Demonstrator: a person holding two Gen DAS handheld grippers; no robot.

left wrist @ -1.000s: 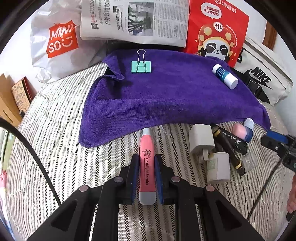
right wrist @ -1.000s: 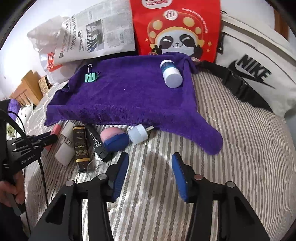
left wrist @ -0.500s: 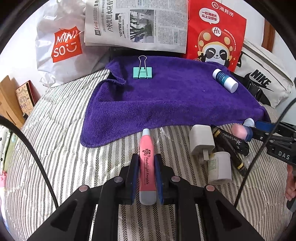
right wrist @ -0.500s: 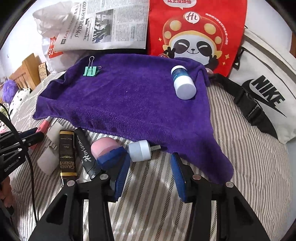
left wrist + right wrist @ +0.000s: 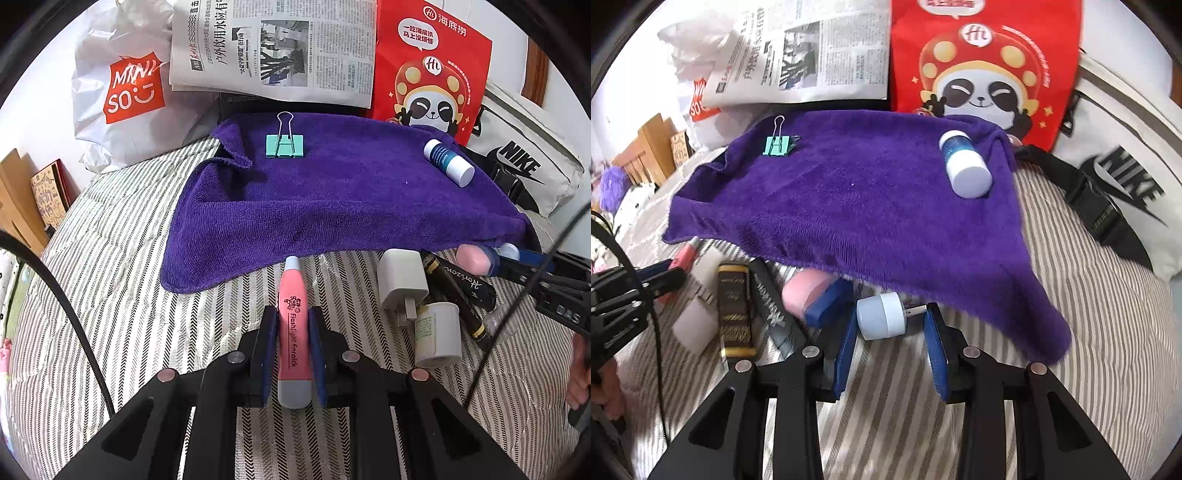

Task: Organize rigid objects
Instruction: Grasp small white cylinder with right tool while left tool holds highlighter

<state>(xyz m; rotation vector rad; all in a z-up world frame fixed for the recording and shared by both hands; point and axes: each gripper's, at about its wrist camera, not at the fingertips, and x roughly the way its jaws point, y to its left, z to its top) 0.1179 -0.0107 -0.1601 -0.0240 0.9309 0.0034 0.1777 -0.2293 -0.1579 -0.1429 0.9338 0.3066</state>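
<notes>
Item one: the grey-and-white striped bedcover (image 5: 122, 295) carried everything I saw. Item two: a purple terry towel (image 5: 332, 206) lay spread on it. Item three: on the towel sat a mint-green binder clip (image 5: 284, 145) toward the far left and a small blue bottle with a white cap (image 5: 964, 164) on its side at the far right. Item four: my left gripper (image 5: 292, 354) was clamped tight on a pink pen-shaped flashlight earpick (image 5: 293, 332), its tip just short of the towel's near edge. Item five: my right gripper (image 5: 890, 332) was closing around a pale-blue round plug-in night light (image 5: 882, 315), which lay between the pads beside the towel's edge, not yet squeezed.
</notes>
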